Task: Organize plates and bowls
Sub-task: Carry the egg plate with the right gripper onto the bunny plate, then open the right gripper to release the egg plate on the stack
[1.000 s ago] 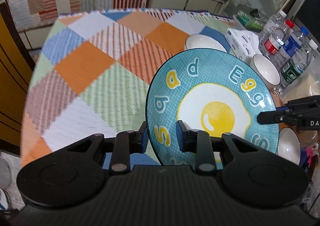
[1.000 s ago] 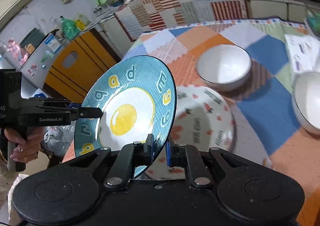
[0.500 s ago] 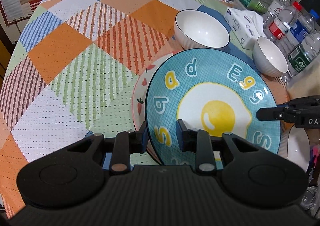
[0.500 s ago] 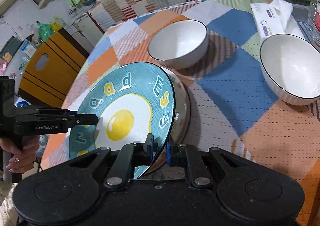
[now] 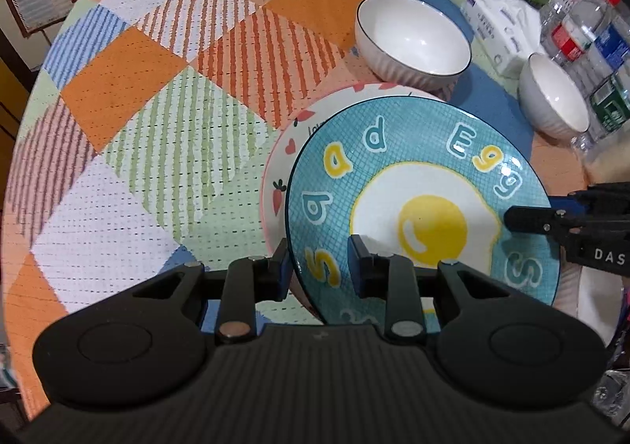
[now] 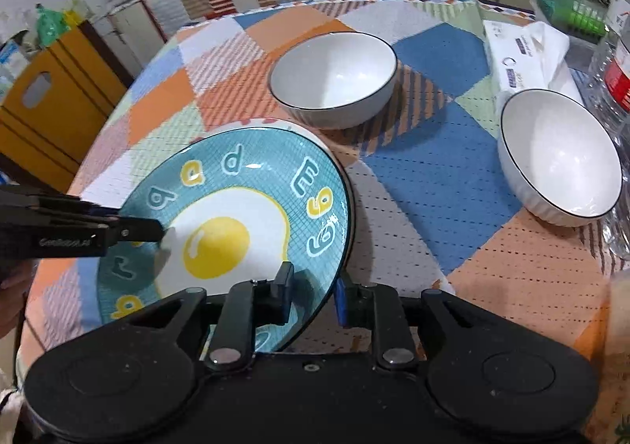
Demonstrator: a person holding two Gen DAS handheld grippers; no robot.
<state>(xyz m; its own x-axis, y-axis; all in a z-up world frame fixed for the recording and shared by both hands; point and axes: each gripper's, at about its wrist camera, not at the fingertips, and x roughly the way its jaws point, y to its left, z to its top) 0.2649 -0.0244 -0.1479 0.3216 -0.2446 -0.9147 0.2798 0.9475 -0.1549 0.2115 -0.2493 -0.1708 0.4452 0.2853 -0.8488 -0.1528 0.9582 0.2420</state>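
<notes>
A blue plate with a fried-egg picture (image 5: 425, 208) lies low over a white and pink plate (image 5: 283, 156) on the checked tablecloth. My left gripper (image 5: 319, 267) straddles the blue plate's near rim, its jaws a little apart. My right gripper (image 6: 313, 292) straddles the opposite rim (image 6: 330, 286), its jaws also parted; it also shows in the left wrist view (image 5: 527, 221). The blue plate (image 6: 224, 231) covers most of the pink plate (image 6: 275, 125) in the right wrist view. Two white bowls (image 6: 334, 78) (image 6: 559, 156) stand behind.
A tissue pack (image 5: 500, 23) and several water bottles (image 5: 582, 34) stand at the table's right side. A green basket (image 6: 571, 7) sits behind them. A third white bowl (image 5: 594, 306) lies under my right gripper. A yellow cabinet (image 6: 51, 97) stands left of the table.
Both grippers have lowered the blue plate from a tilted hold in the air down onto the pink plate. The jaws of both grippers have opened wider.
</notes>
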